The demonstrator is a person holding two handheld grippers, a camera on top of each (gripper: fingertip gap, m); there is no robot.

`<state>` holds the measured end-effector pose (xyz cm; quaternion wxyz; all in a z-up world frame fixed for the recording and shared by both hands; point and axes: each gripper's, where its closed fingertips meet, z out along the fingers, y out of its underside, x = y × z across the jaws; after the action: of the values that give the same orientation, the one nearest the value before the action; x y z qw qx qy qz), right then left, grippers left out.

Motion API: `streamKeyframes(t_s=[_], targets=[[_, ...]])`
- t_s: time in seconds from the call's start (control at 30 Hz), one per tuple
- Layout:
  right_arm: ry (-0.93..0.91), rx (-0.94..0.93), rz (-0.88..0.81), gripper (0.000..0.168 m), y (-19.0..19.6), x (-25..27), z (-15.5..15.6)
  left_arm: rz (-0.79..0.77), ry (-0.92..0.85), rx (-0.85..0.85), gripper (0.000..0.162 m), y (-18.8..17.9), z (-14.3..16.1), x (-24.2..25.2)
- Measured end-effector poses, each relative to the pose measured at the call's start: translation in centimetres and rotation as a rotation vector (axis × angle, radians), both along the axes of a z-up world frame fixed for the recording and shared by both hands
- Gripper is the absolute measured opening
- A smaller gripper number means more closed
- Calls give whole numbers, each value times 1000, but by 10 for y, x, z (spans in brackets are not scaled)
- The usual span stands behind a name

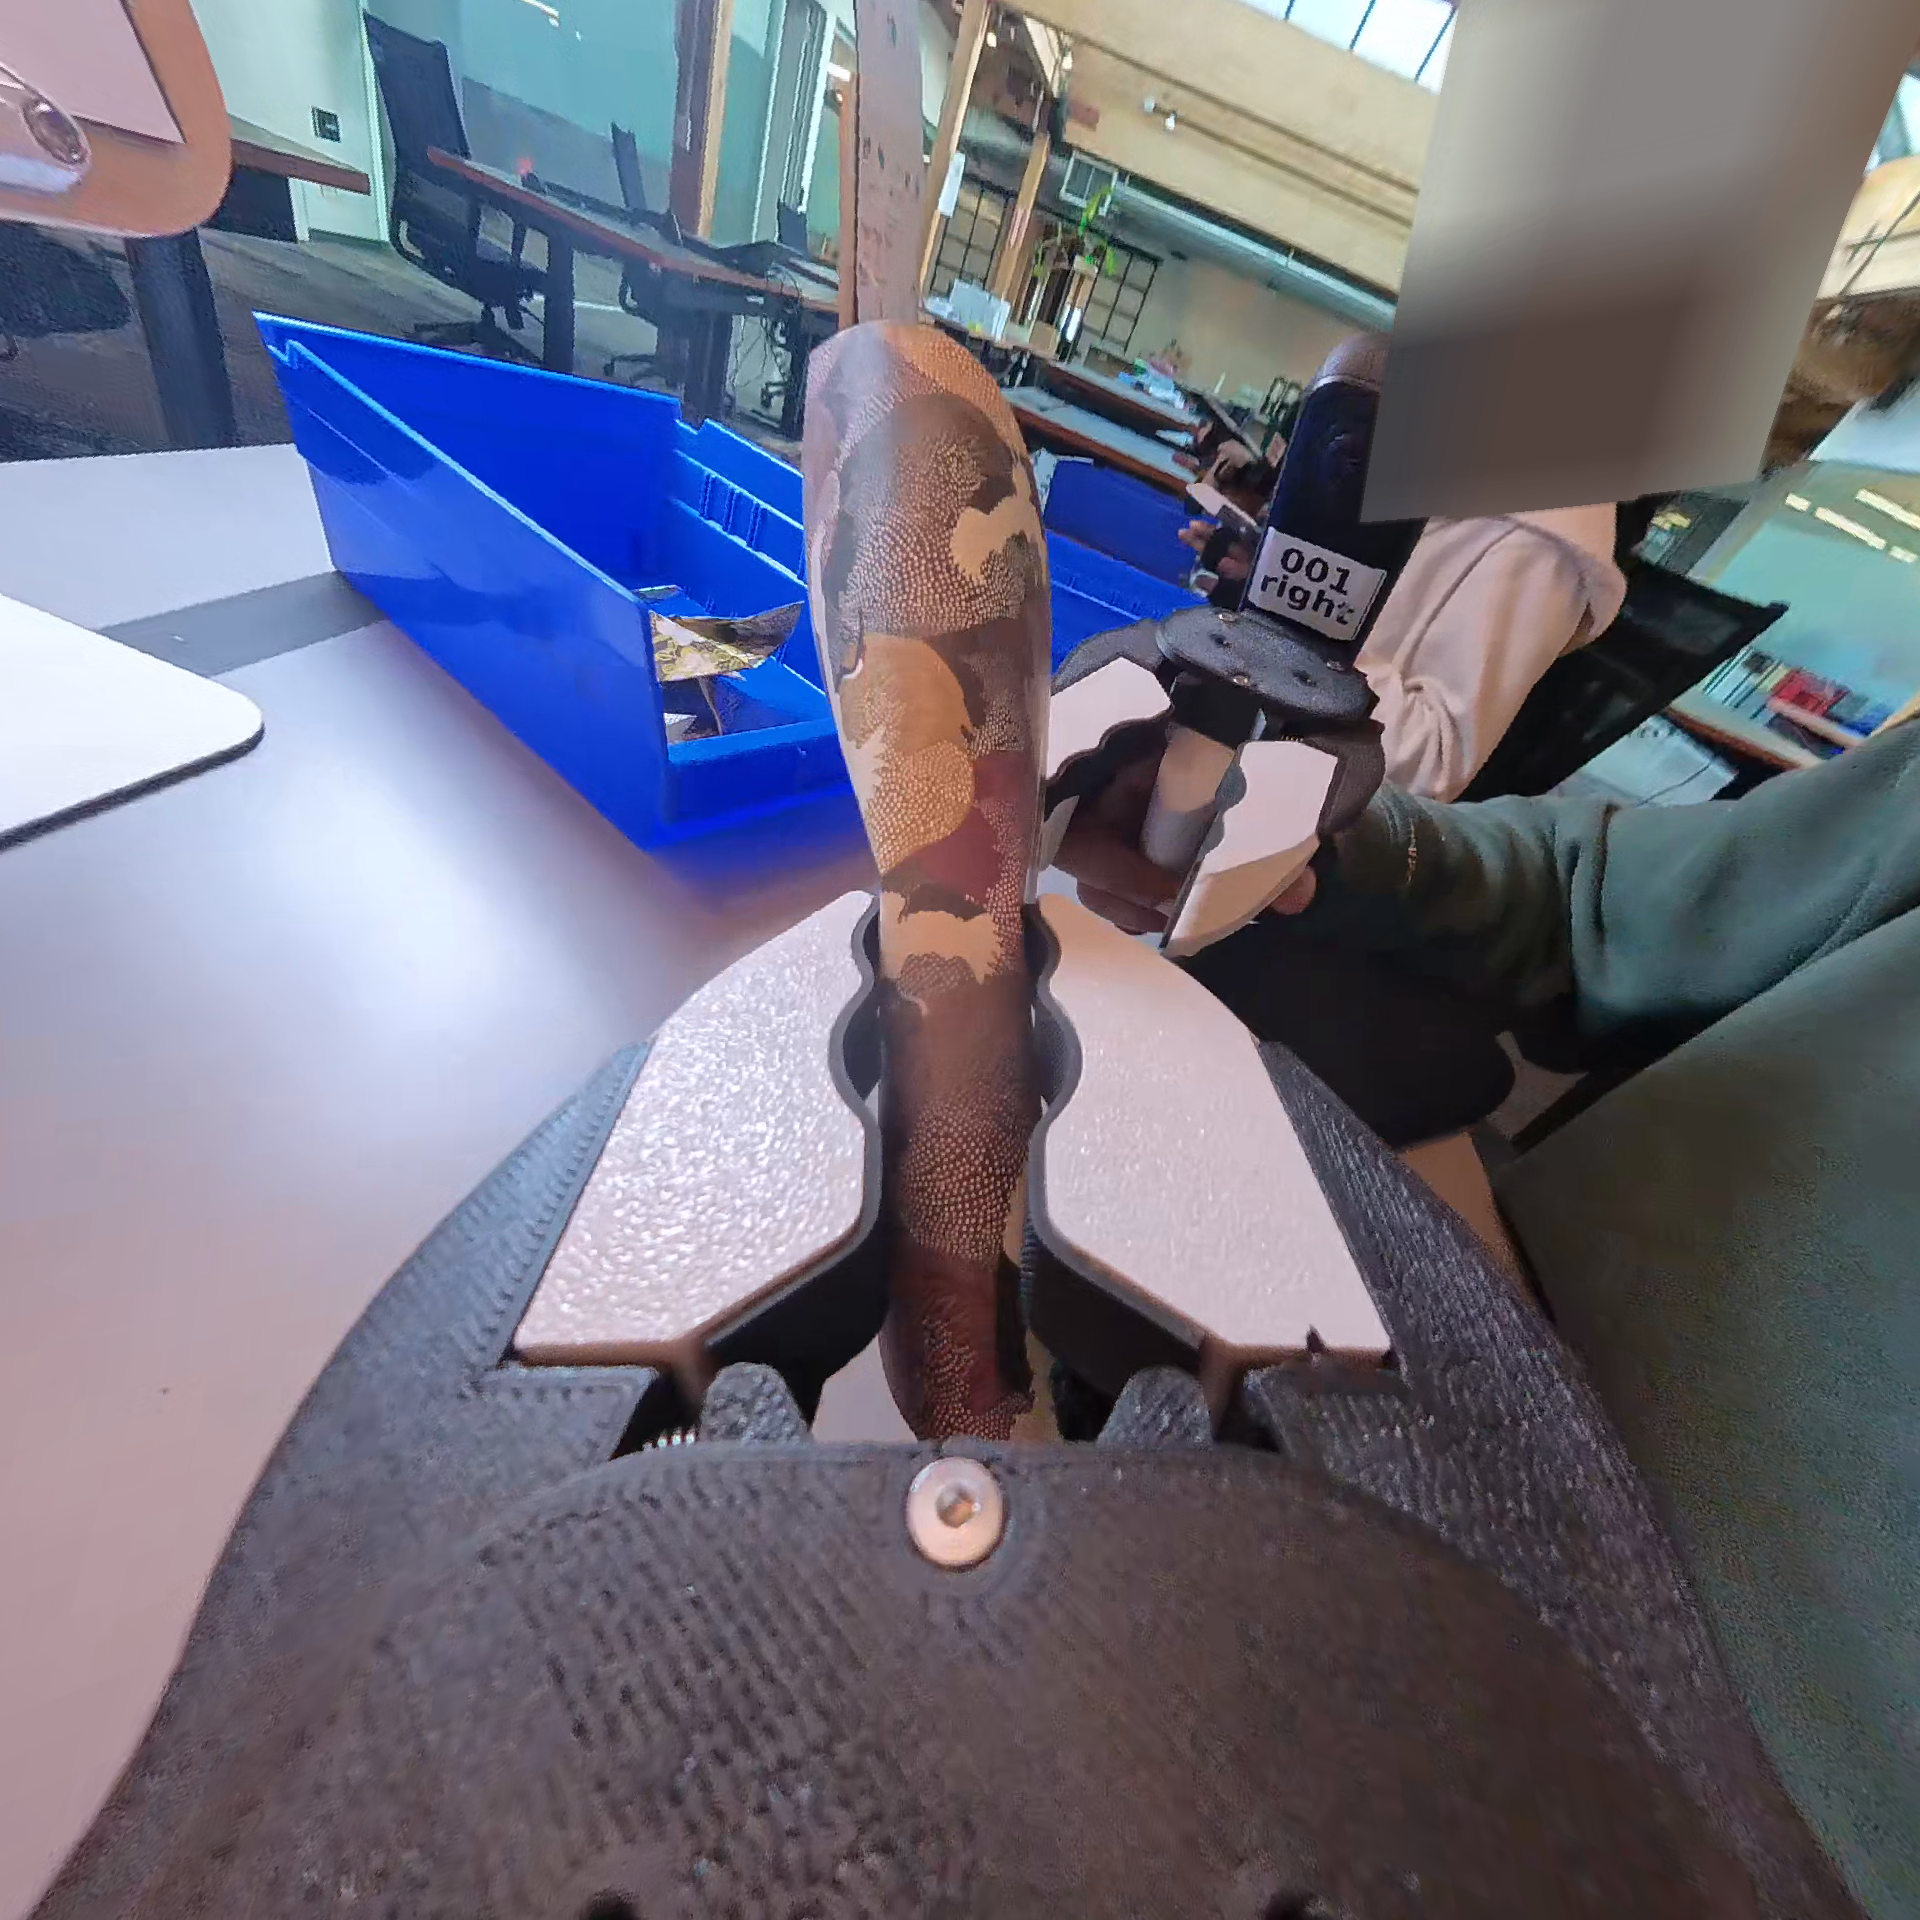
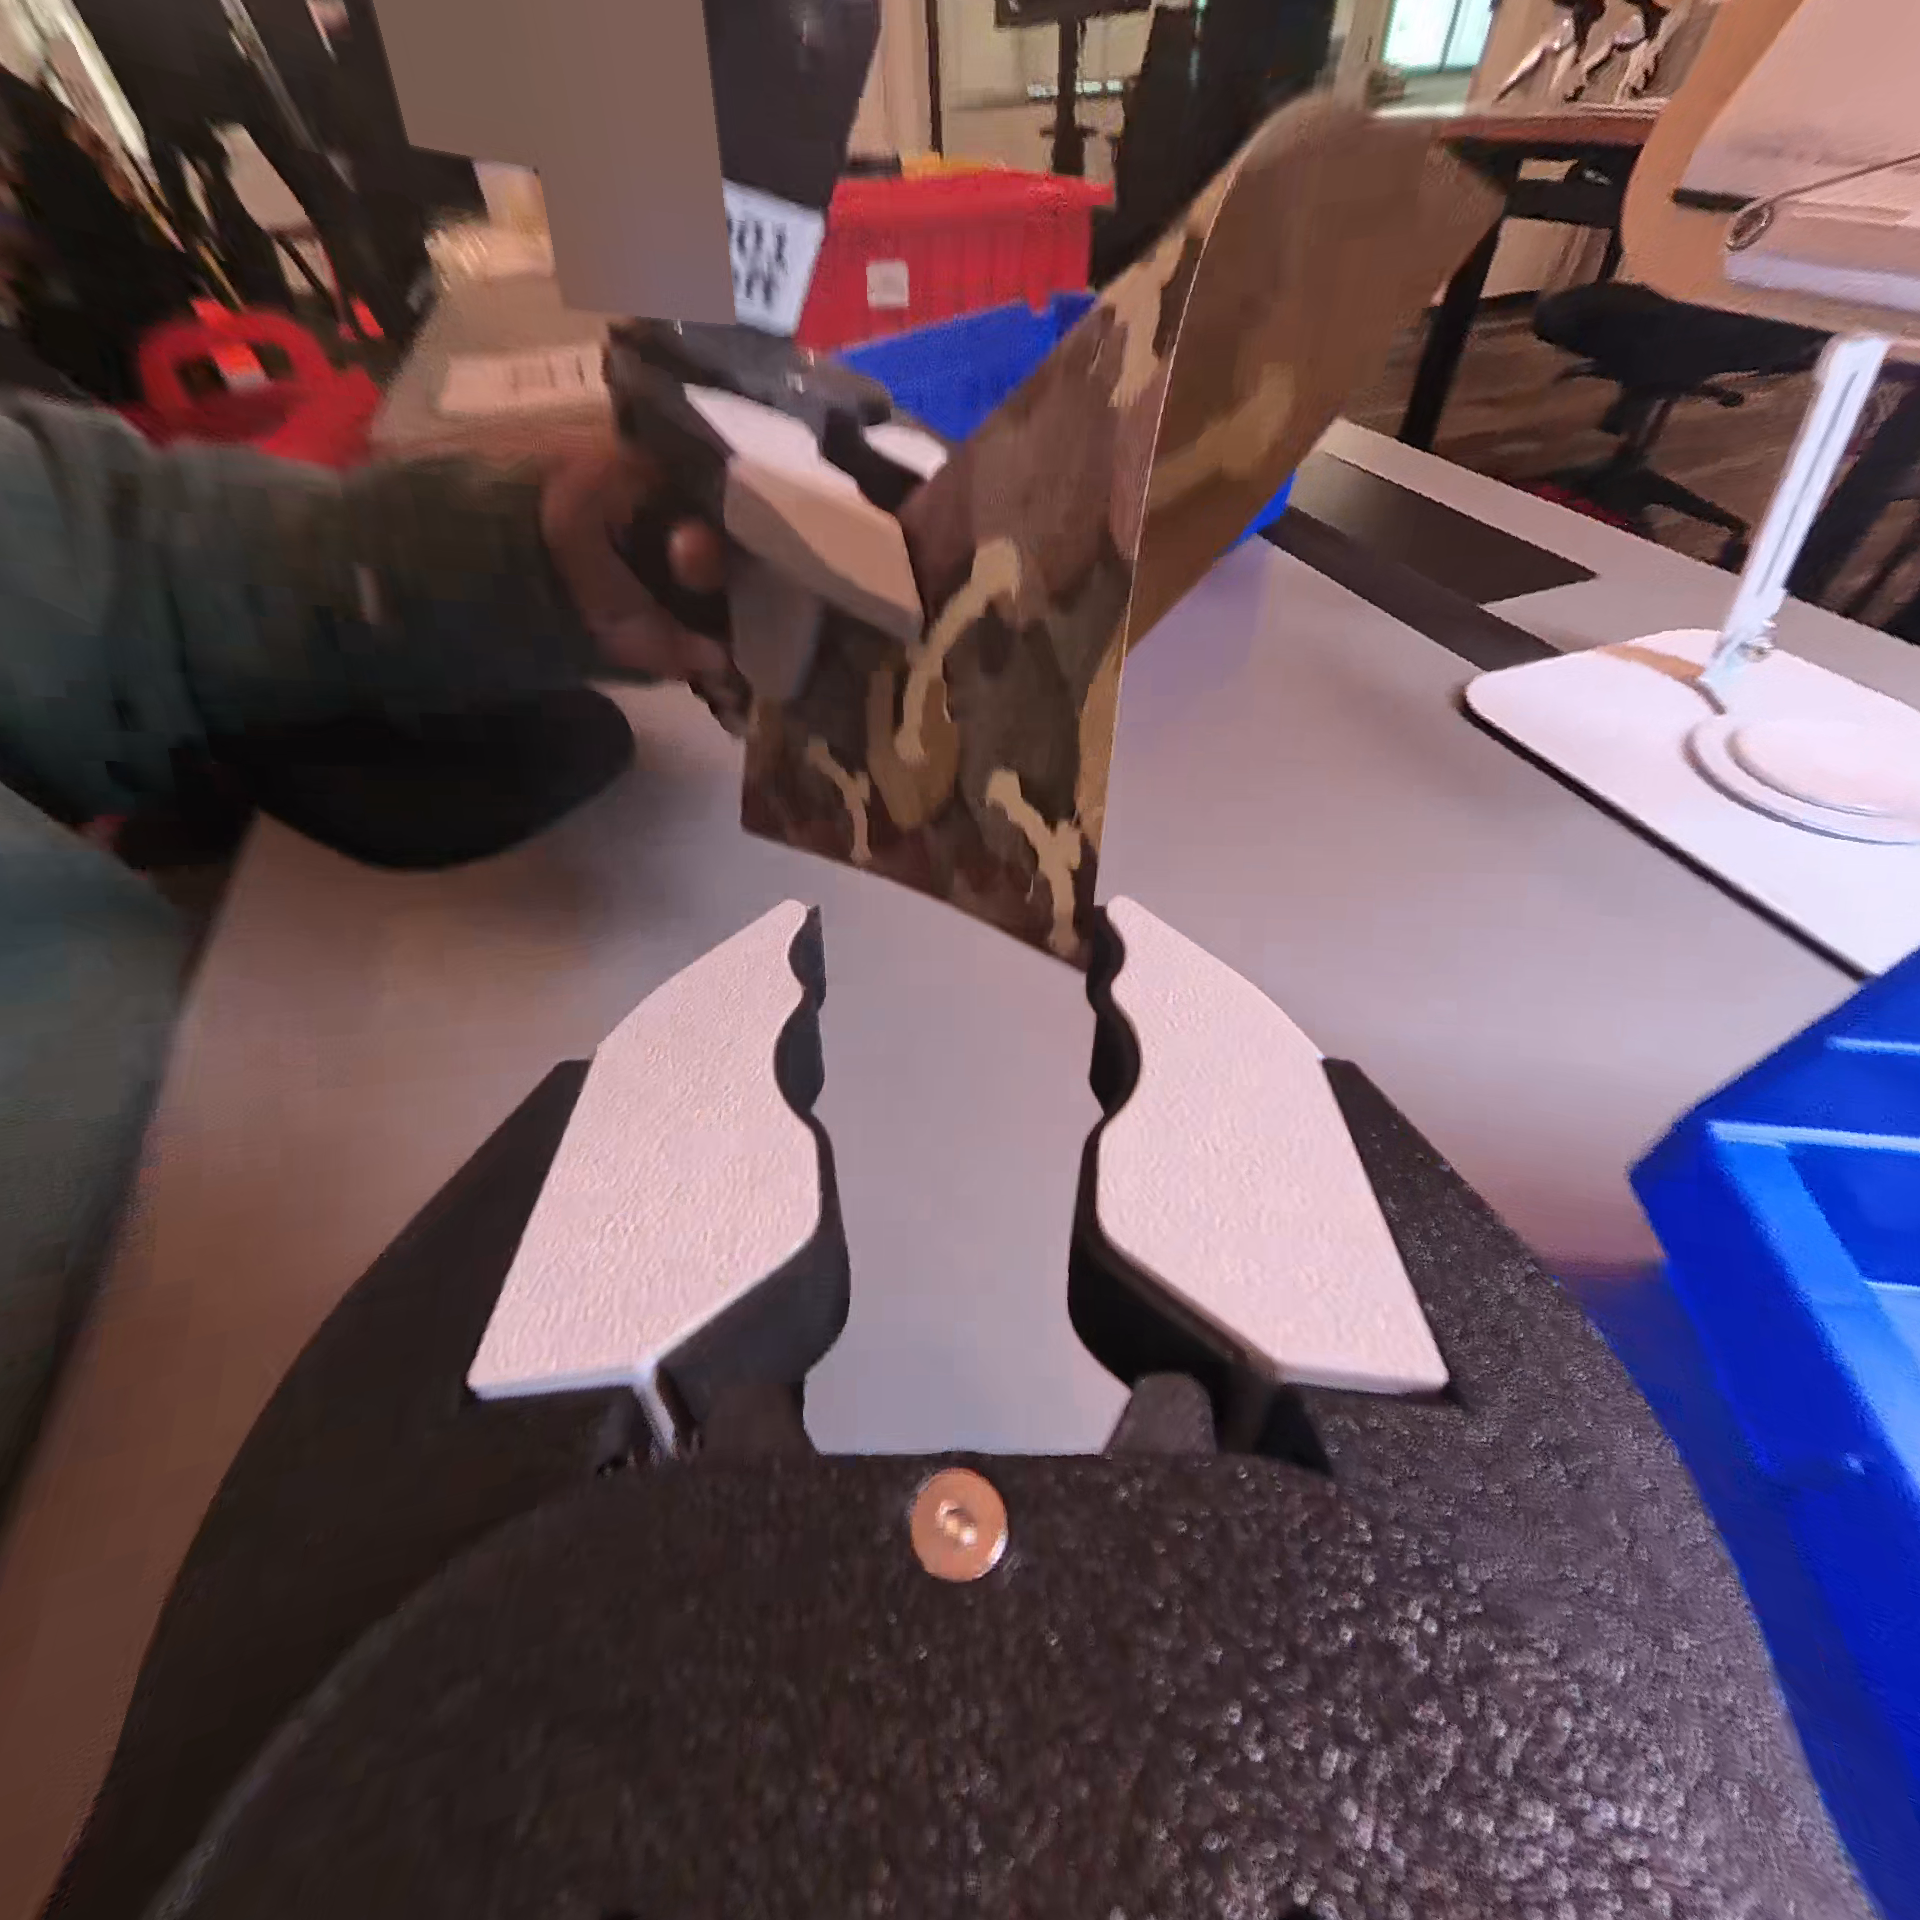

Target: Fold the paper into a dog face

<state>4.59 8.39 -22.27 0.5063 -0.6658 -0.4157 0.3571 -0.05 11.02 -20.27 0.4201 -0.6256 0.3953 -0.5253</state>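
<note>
The paper [image 1: 935, 623] is a sheet with a brown, tan and cream camouflage print. My left gripper [image 1: 951, 914] is shut on it and holds it upright above the grey table [image 1: 312, 987], the sheet curving upward. In the right wrist view the paper [image 2: 997, 675] hangs from the left gripper [image 2: 920, 540], its lower corner at the tip of my right gripper's right-hand finger [image 2: 1195, 1143]. My right gripper [image 2: 956, 925] is open and empty, jaws wide apart. It also shows in the left wrist view [image 1: 1112, 883], just right of the paper.
A blue bin [image 1: 499, 582] with a foil scrap [image 1: 717, 644] stands behind the paper. Another blue bin [image 2: 1787, 1247] is at the right. A white lamp base [image 2: 1714, 748] sits on the table [image 2: 1299, 831] at the far right. A person's green sleeve [image 2: 208, 582] reaches in from the left. My hands' fingertips stand some 7 centimeters from each other.
</note>
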Motion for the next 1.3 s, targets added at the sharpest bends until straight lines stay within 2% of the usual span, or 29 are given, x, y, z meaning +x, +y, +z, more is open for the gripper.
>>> streamKeyframes(t_s=[0.1,0.2,0.23,0.3,0.37,0.5,0.57,0.67,0.73,0.83,0.97,1.03,1.13,1.3], targets=[[97,-82,-20,41,7,-6,12,5,-45,-16,25,-1,-1,-3],[175,-134,12,6,9,-11,22,15,-51,7,25,-2,-1,-7],[184,-144,24,0,10,-11,26,23,-48,23,27,-1,0,-8],[162,-109,18,0,15,-7,38,60,-34,56,37,5,1,-14],[55,17,-64,0,27,3,53,123,-33,101,46,16,6,-23],[-393,337,-185,0,38,14,66,248,-36,189,48,35,21,-46],[-604,361,-136,0,29,5,48,282,-28,220,47,38,25,-54],[-822,251,44,0,-4,-15,-11,290,15,229,39,36,21,-58],[-898,163,145,0,-26,-26,-51,265,86,255,33,31,9,-57],[-896,30,244,1,-50,-41,-88,186,322,312,31,21,-32,-51],[-763,-90,310,20,-67,-57,-90,55,662,323,24,4,-97,-51],[-697,-98,331,25,-70,-58,-81,22,748,321,22,0,-114,-53],[-649,-27,366,35,-77,-50,-73,10,794,321,21,0,-122,-56],[-700,51,379,41,-81,-32,-92,-54,773,278,6,-9,-125,-54]])
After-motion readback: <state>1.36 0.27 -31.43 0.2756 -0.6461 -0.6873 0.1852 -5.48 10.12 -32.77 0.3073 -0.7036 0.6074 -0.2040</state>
